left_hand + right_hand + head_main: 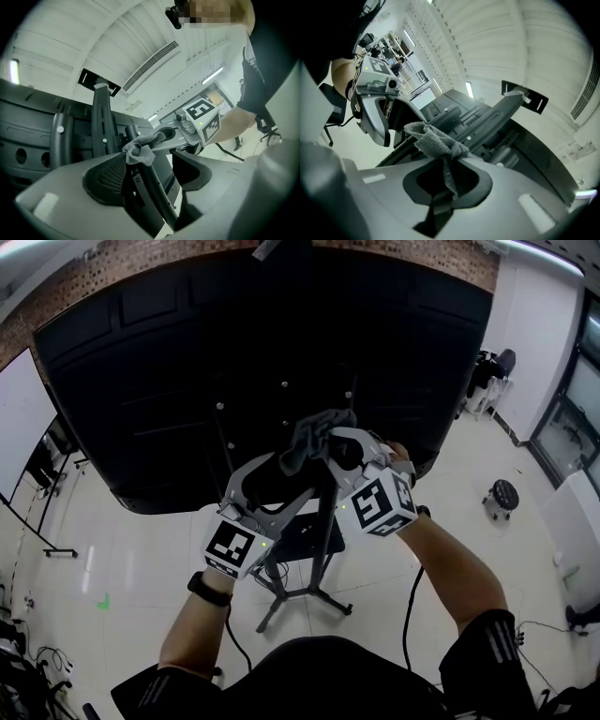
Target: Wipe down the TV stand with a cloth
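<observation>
Right gripper (330,448) is clamped on the grey cloth (309,435), held against the stand post (325,531) behind the TV (169,371). Left gripper (296,478), just nearer, has jaws apart astride that post. Wiping seems under way; next, the cloth should slide along the post, keeping contact.

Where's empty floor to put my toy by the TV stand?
Bare floor lies left of the stand's legs, toward the green mark, and right, toward the stool. It is crowded at the pole, where the left hand-held gripper, the right hand-held gripper and the cloth meet.
</observation>
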{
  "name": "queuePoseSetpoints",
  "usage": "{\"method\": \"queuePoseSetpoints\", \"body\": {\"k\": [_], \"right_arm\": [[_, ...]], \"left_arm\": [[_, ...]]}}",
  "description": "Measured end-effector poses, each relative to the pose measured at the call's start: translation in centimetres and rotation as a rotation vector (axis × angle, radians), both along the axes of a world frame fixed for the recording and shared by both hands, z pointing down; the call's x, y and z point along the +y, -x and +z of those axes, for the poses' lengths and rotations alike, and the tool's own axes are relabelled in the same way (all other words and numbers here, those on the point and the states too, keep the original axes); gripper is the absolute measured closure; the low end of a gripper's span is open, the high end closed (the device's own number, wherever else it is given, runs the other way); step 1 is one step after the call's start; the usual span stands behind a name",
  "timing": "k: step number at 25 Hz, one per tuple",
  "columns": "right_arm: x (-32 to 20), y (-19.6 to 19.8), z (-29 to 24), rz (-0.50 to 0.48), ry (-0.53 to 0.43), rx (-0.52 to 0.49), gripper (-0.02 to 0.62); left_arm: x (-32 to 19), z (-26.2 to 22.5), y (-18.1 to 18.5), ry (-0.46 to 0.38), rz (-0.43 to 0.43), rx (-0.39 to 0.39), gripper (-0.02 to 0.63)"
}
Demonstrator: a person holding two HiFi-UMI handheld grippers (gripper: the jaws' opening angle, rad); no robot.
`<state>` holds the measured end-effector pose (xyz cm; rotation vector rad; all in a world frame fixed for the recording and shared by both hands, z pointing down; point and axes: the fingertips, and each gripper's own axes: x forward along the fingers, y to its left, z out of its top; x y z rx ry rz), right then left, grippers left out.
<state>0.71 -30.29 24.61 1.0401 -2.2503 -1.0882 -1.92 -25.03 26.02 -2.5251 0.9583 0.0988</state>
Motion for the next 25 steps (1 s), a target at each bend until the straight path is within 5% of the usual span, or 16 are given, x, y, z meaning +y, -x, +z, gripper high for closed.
{"method": "queuePoseSetpoints", "body": {"k": [11, 25], "right_arm": [[-2.6, -6.7, -5.2, 0.027, -0.052, -0.097, 0.561], [-9.5, -11.4, -4.4, 0.072, 0.041, -0.129, 0.563]], "left_arm": [[-0.4, -3.5, -5.0, -0.051, 0.022, 0.009, 0.268], [-3.2, -2.3, -9.7, -0.016, 0.017, -0.028, 0.268]]}}
